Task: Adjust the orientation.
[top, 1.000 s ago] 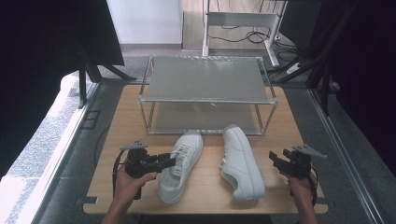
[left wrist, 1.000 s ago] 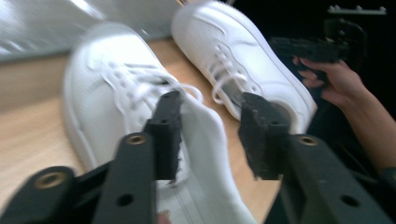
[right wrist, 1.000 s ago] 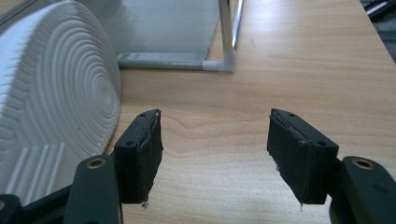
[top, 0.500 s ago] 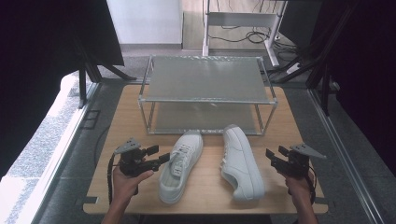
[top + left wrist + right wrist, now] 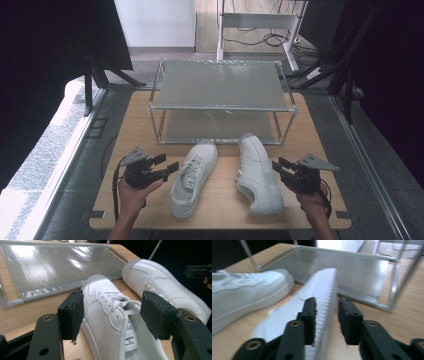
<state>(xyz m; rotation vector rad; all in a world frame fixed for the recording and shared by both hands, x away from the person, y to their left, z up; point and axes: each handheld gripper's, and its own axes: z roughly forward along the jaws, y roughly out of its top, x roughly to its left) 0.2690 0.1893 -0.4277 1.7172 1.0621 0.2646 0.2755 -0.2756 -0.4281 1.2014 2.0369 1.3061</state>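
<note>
1. Left gripper (image 5: pixel 169 167), in front of the rack (image 5: pixel 220 100), stands wide open beside the left shoe (image 5: pixel 195 175), gripping nothing.
2. Right gripper (image 5: pixel 278 169), jaws just closing, straddles the right shoe (image 5: pixel 257 172)'s sole edge before the rack, probably to lift it.

left gripper (image 5: pixel 167 165): my black body, grey three-cornered plate, trailing black cable
right gripper (image 5: pixel 281 167): same; black jaws show round screw holes

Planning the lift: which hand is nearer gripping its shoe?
Right: right gripper fingers have just been closing, right shoe sole between them; left gripper fingers have just been opening, astride left shoe.
</note>
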